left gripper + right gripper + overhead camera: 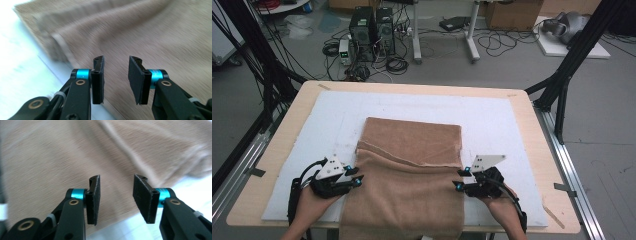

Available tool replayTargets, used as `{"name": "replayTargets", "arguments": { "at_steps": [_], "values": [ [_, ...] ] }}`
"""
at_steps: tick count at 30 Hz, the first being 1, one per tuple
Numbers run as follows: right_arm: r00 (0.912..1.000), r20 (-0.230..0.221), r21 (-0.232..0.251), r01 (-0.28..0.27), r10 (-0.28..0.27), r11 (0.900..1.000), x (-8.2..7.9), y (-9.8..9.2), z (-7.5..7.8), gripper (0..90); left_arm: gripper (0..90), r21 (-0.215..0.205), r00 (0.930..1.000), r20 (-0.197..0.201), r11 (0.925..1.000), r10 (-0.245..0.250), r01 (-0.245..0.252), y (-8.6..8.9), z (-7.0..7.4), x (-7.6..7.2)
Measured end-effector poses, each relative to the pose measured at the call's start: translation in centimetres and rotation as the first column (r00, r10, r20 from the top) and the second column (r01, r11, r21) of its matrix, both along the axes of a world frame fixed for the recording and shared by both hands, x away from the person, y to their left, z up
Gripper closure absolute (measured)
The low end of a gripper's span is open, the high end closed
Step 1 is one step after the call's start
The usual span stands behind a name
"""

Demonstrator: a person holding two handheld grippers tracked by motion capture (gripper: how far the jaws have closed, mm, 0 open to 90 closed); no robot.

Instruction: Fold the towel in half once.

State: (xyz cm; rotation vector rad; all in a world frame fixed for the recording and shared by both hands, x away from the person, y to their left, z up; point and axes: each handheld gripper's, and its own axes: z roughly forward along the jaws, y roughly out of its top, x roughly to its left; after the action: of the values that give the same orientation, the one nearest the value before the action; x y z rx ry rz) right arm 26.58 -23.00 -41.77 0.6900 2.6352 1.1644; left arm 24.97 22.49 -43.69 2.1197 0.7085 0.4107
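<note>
While both tongs, left tongs and right tongs, stand half open and empty, the towel between them looks soft and limp; grip its side edges.

Bare white mat lies open from 9 through 12 to 3 o'clock around the brown towel, giving free passage on the counter. Each hand-held gripper, left and right, flanks the towel's sides; black frame posts stand beyond the counter's edges.
</note>
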Motion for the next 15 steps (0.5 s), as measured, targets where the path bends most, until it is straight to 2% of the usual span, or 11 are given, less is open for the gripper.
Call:
{"name": "replayTargets", "arguments": {
  "at_steps": [4, 6, 7, 8, 9, 11, 15],
  "values": [
    [0.9986, -0.028, -0.035, -0.046, 0.045, 0.998, -1.0, 0.8, -1.1, 54.4, 63.0, 0.039, 0.9981, -0.03, 0.9977, -0.053, 0.055, -0.5, -0.9, -0.8],
    [0.9975, -0.041, -0.049, -0.059, 0.057, 0.997, -1.1, 1.2, -1.5, 55.0, 64.3, 0.032, 0.9976, -0.029, 0.9974, -0.064, 0.064, -0.5, -1.0, -0.8],
    [0.9971, -0.046, -0.058, -0.063, 0.061, 0.996, -1.0, 1.3, -1.7, 56.3, 69.2, 0.023, 0.9955, -0.035, 0.9958, -0.088, 0.089, -0.4, -1.0, -0.8],
    [0.9963, -0.055, -0.065, -0.069, 0.066, 0.995, -1.0, 1.5, -2.1, 58.8, 74.1, 0.022, 0.9954, -0.03, 0.9955, -0.091, 0.092, -0.5, -1.1, -0.9],
    [0.9962, -0.054, -0.05, -0.072, 0.069, 0.996, -1.1, 1.5, -2.2, 65.2, 77.3, 0.023, 0.9951, -0.026, 0.9951, -0.095, 0.096, -0.5, -1.1, -1.0],
    [0.9919, -0.081, -0.029, -0.101, 0.099, 0.994, -1.0, 1.3, -2.2, 80.2, 83.4, 0.031, 0.9952, -0.014, 0.9948, -0.097, 0.098, -0.6, -1.1, -1.4],
    [0.9892, -0.062, -0.052, -0.136, 0.133, 0.989, -1.7, 1.6, -1.7, 83.7, 86.2, 0.025, 0.9945, -0.002, 0.9942, -0.105, 0.105, -0.3, -0.9, -2.4]
  ]
}}
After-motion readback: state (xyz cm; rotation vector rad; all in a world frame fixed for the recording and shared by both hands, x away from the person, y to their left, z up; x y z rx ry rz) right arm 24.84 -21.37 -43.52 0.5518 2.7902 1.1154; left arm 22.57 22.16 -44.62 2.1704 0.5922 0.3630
